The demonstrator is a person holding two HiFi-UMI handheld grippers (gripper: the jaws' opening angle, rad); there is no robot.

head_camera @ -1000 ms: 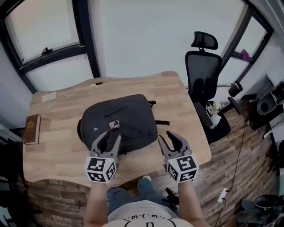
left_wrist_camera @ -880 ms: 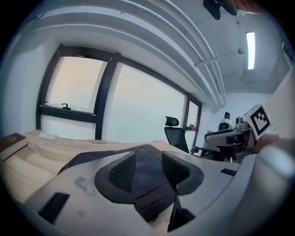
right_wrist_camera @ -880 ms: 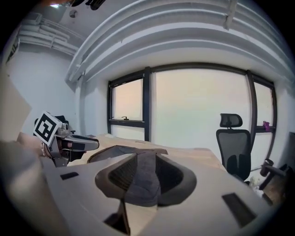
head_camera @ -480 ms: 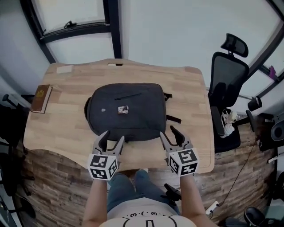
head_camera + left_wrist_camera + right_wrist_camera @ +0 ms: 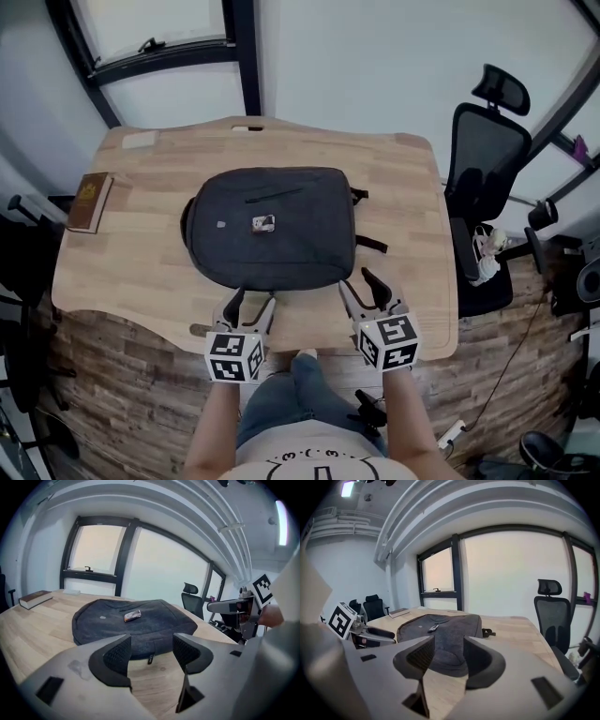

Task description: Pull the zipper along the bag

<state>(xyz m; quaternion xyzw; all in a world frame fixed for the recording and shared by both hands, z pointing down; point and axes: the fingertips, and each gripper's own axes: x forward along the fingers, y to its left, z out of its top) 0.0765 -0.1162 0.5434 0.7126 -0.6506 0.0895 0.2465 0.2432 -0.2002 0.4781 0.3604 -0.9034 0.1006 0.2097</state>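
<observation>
- Left tongs (image 5: 251, 300) hover at the table's (image 5: 131, 272) near edge, jaws opening wide, nothing pinched. Through the gap you see only bare wood and the bag's near rim.
- Right tongs (image 5: 355, 279) are also opening and also empty, just off the bag's near right corner and not touching it.
- The bag (image 5: 272, 228), dark grey, lies flat mid-table. A zipper pull (image 5: 150, 659) dangles at its near edge, straight ahead of the left tongs.
- Writing? Very little. A pale logo (image 5: 220, 223) on the bag is too small to read.
- A small object (image 5: 262, 223) lies on top of the bag, its print a blur in every view.
- The book (image 5: 90, 202) at the left edge shows a gold emblem, no legible title.
- The marker cubes carry black-and-white squares, no words.
- The zipper track is lost in the dark cloth from the head view.
- The chair (image 5: 487, 159) on the right is partly cut off by the table.
</observation>
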